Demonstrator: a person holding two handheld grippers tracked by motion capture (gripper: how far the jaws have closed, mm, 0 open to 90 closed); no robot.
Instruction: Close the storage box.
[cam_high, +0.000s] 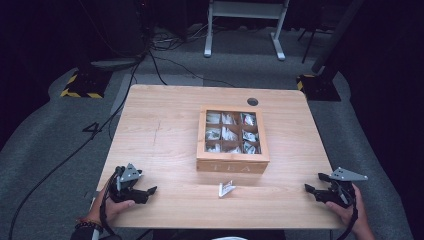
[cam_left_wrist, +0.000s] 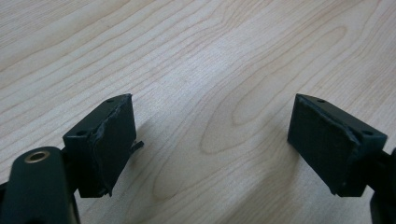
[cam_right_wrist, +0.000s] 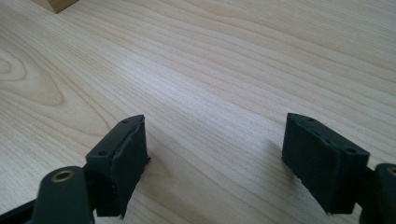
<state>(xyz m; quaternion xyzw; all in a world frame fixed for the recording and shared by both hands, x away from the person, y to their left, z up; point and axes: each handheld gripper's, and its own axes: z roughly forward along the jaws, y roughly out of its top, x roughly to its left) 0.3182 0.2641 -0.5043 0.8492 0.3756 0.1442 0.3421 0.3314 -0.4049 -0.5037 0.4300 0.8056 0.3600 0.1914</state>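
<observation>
Both sets of black fingers are standing wide apart and gripping nothing. Starting at the left, the left gripper (cam_high: 151, 190) is resting near the near-left corner of the wooden table (cam_high: 160, 130), held by a hand (cam_high: 112, 207), its jaws pointing right along the near edge. In the left gripper view its fingers (cam_left_wrist: 109, 140) are framing bare wood grain, with a broad gap between them.

Moving right, a small silvery tea packet (cam_high: 226, 188) is lying flat on the table near the middle of the near edge, between the two grippers and well apart from both. Its long axis is running from the near edge toward the far edge, leaning slightly right, and its shape is looking like a narrow V opening toward the far right.

Just beyond the packet, a wooden tea box (cam_high: 232, 165) is sitting at the middle of the table, lettered on its near wall. Its top is showing nine compartments holding pale packets. Nothing is lying between the packet and either gripper.

Farther right, the right gripper (cam_high: 308, 188) is hovering at the near-right corner, held by a hand (cam_high: 350, 210), jaws pointing left. In the right gripper view its fingers (cam_right_wrist: 123, 154) are spread over bare wood, and a corner of the box (cam_right_wrist: 58, 4) is peeking in at the top left, which the left gripper view is not catching.

Beyond the table, the high view is showing grey carpet, cables and stand bases.
</observation>
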